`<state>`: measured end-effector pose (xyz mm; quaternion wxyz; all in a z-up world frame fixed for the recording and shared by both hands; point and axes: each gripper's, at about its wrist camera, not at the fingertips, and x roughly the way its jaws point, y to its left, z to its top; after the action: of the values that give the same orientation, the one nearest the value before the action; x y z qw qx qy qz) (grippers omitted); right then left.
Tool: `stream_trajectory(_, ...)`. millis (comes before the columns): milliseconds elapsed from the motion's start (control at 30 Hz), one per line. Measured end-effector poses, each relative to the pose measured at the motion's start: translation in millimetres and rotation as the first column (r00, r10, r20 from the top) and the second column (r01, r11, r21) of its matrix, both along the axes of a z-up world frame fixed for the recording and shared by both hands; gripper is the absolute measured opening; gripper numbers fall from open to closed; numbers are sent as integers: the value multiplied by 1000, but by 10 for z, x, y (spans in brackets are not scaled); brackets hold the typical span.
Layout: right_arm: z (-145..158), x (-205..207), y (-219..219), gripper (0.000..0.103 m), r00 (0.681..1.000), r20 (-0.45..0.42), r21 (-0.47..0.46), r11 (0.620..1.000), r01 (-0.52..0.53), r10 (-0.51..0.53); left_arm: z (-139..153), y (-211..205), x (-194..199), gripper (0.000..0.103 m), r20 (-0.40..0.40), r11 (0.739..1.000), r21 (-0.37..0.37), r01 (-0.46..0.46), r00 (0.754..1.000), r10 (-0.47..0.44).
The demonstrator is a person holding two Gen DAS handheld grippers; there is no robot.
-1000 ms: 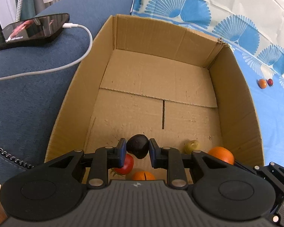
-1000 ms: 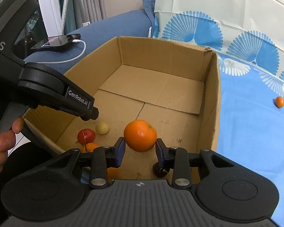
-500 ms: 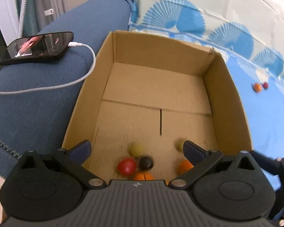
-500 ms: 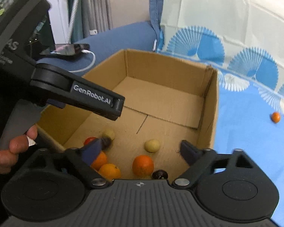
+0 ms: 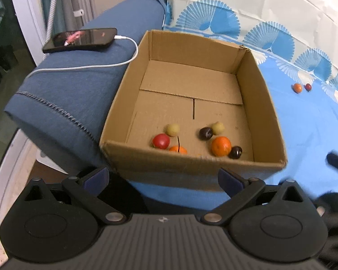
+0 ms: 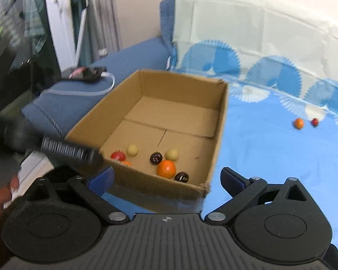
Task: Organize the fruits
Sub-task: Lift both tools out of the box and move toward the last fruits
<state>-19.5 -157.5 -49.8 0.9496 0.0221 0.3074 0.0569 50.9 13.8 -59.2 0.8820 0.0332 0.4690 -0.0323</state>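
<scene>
An open cardboard box (image 5: 268, 103) (image 6: 220, 121) stands on the blue cloth. Several fruits lie at its near end: an orange (image 5: 220, 145) (image 6: 166, 168), a red fruit (image 5: 161, 141) (image 6: 118, 156), two dark plums (image 5: 205, 133) (image 5: 235, 152), two pale yellow fruits (image 5: 172, 129) (image 5: 218, 127) and a small orange fruit (image 5: 178, 149). My left gripper (image 5: 163, 177) is open and empty, just short of the box's near wall. My right gripper (image 6: 167, 180) is open and empty, also short of that wall. The left gripper's body (image 6: 72, 151) shows blurred in the right wrist view.
A small orange fruit (image 5: 297, 87) (image 6: 298, 123) and a small dark red fruit (image 5: 308, 87) (image 6: 314, 122) lie on the blue cloth (image 5: 304, 130) far right. A phone (image 5: 81, 39) with a white cable (image 5: 90, 67) lies on the blue sofa arm left of the box.
Both grippers opened and dropped their fruit into the box: the left a dark plum, the right the orange. Both then pulled back and up, out of the box.
</scene>
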Motion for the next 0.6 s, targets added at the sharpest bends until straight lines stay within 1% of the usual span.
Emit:
stream_trajectory(133, 132, -258, -5, 100, 998, 58, 2, 1000, 18, -19, 80, -82, -286, 103, 29, 1000, -1, 13, 999, -13)
stream_trajectory(200, 179, -383, -11, 101, 996, 84, -5, 999, 39, -39, 136, -118, -397, 103, 57, 1000, 7, 16, 998, -17)
stream_trajectory(267, 219, -479, -39, 101, 993, 106, 4, 999, 49, -49, 202, -135, -492, 103, 79, 1000, -4, 26, 997, -26)
stream_trajectory(433, 325, -715, -77, 102, 984, 165, 1, 998, 65, -64, 324, -172, -650, 103, 126, 1000, -12, 27, 992, -25)
stream_trajectory(600, 371, -848, -99, 102, 979, 192, -10, 997, 74, -71, 398, -200, -730, 103, 149, 999, -20, 31, 989, -27)
